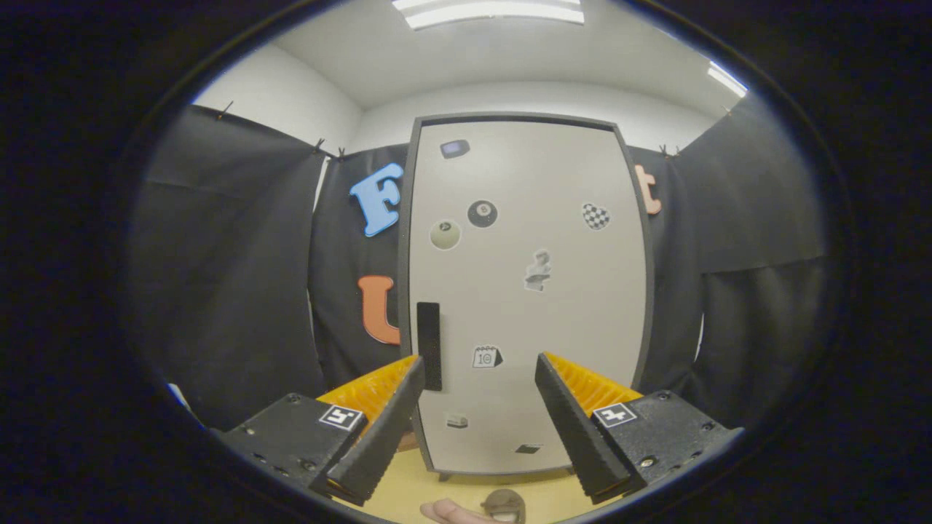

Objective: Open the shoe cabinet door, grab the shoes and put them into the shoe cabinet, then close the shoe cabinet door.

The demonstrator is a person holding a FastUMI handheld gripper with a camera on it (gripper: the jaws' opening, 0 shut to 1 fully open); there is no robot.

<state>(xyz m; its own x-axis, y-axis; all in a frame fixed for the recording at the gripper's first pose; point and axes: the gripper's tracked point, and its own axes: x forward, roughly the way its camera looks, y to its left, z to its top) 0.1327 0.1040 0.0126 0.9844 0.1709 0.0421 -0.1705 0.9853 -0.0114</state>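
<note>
A: What takes up most of the frame?

B: The black cloth wall [226, 276], hanging across the left and right sides, with a white ceiling and light panels [488, 11] along the top. In the centre stands the shoe cabinet [524, 291], upright, its pale door [568, 306] shut inside a dark frame.

A: Anything on that door?

B: A dark vertical handle [429, 346] near its left edge, just below mid-height. Stickers are scattered over it: a black ball [482, 213] and a pale ball [445, 234] in the upper left part, a checkered heart [595, 216] upper right, a small calendar [486, 356] lower down, and a few more too small to make out.

A: And the claw?

B: The gripper [480, 378] sits at the lower middle of the frame, fingers spread wide with nothing between them. The left fingertip [408, 386] lies just beside the lower end of the handle; I cannot tell if it touches.

A: The shoes?

B: At the very bottom centre, on the yellowish floor [408, 480], a small brown shoe [504, 502] shows partly, below the cabinet's foot. Beside it, a pinkish shape [448, 511] is cut off by the frame's bottom edge; I cannot tell what it is.
</note>
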